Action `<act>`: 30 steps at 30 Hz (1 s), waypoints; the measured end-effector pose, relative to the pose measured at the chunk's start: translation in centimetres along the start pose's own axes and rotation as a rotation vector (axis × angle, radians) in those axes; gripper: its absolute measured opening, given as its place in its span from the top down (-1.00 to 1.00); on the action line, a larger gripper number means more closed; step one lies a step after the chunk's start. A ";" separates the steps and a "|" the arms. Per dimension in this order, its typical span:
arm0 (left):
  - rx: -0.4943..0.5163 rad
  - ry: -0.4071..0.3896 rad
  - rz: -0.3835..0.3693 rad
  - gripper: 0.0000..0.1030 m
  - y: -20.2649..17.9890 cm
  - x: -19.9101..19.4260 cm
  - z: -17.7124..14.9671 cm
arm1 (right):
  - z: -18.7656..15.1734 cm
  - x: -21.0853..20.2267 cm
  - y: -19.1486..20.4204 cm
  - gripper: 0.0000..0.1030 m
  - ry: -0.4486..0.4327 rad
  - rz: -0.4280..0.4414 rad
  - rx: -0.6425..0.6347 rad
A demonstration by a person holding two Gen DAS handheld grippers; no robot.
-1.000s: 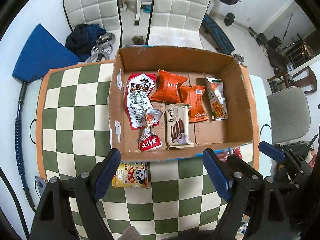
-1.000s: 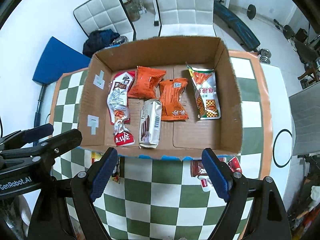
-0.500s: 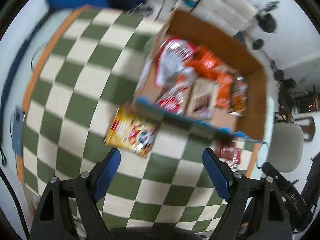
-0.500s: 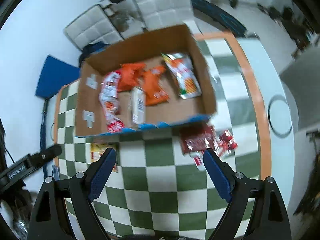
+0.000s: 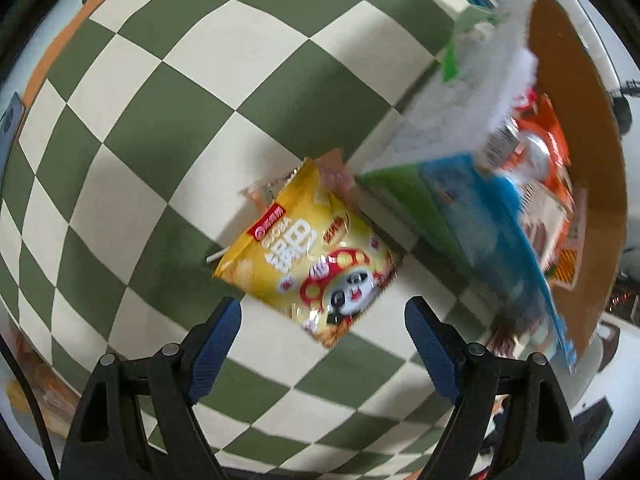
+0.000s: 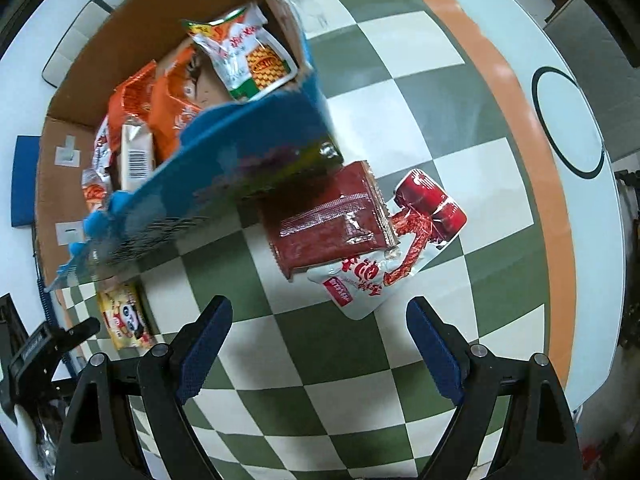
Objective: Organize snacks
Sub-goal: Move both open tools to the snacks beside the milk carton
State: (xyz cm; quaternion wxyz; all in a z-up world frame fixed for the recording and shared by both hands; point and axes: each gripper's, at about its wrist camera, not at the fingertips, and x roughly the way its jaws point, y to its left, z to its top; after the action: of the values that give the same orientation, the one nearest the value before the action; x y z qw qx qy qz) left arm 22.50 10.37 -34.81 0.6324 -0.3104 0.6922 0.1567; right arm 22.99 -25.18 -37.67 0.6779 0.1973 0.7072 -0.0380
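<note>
Yellow snack bag (image 5: 320, 256) just ahead of left tongs (image 5: 322, 320)

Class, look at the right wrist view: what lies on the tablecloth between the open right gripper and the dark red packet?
In the right wrist view, between the right gripper and the dark red packet lies only bare checkered tablecloth; a white-and-red packet sits beside that stretch.

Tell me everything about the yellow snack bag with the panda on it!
The yellow snack bag is a shiny, crinkly plastic packet with a cartoon panda, red mushroom shapes and white lettering. It lies flat and slanted on the green-and-cream checkered tablecloth, just outside the cardboard box, its top corner near the box wall. Another pale wrapper peeks from beneath it. Nothing grips it.
</note>
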 end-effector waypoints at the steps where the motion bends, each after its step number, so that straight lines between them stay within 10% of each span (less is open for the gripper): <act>1: 0.005 -0.006 0.015 -0.62 -0.1 0.3 0.0 | -0.1 0.4 -0.1 -0.77 0.003 -0.004 -0.002; 15: 0.041 0.011 0.197 -0.63 4.5 2.1 -2.2 | -1.2 2.1 2.0 -0.77 0.023 -0.013 -0.047; 24: -0.088 -0.018 0.036 -0.62 5.9 -1.3 -2.0 | -1.7 2.0 1.1 -0.77 0.029 0.003 -0.016; 30: -0.132 -0.048 0.062 -0.62 2.8 0.9 -0.5 | -2.2 2.1 1.1 -0.77 0.024 -0.015 -0.025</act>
State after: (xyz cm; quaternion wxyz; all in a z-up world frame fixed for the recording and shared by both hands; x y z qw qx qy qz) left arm 20.38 11.94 -36.11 0.6219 -0.3259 0.6742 0.2291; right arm 21.26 -22.99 -39.31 0.6715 0.1842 0.7170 -0.0319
